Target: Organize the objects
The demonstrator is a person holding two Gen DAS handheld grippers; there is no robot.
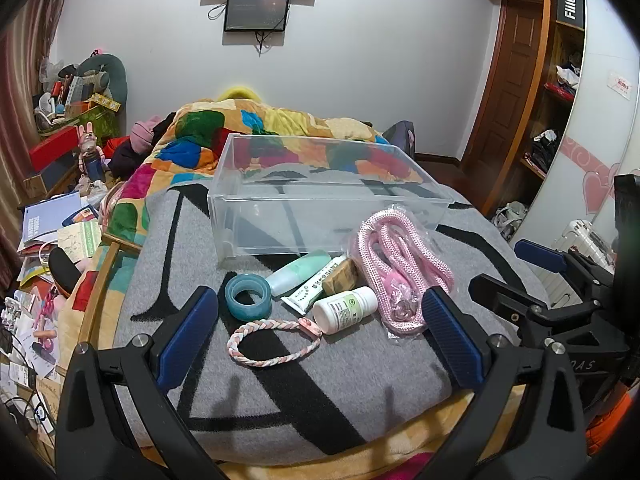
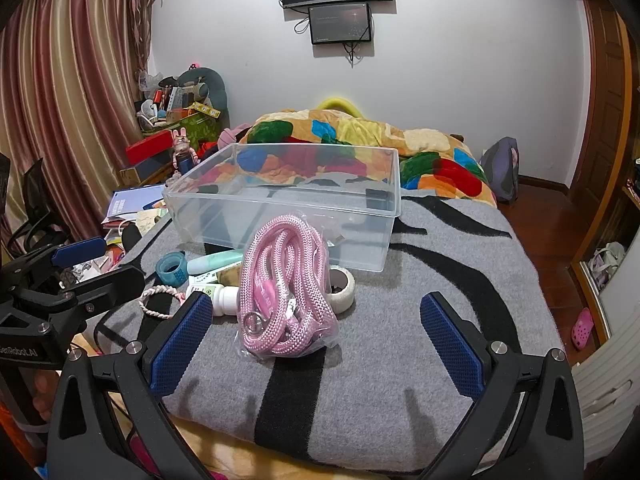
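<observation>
We judge that we are at the very start: the clear plastic bin (image 1: 320, 196) sits empty on the grey blanket (image 1: 360, 392) of the bed, and every loose item lies in front of it. Our left gripper (image 1: 320, 332) and right gripper (image 2: 316, 336) both hover with jaws spread wide, pinching nothing. From the right wrist view, the bagged pink rope (image 2: 284, 292) lies at twelve o'clock, just ahead of the jaws, soft and coiled in crinkly film. The white pill bottle (image 1: 346, 308), blue tape roll (image 1: 248, 294) and braided bracelet (image 1: 272, 344) lie near it. Next we likely close on the rope bag and lift it into the bin.
</observation>
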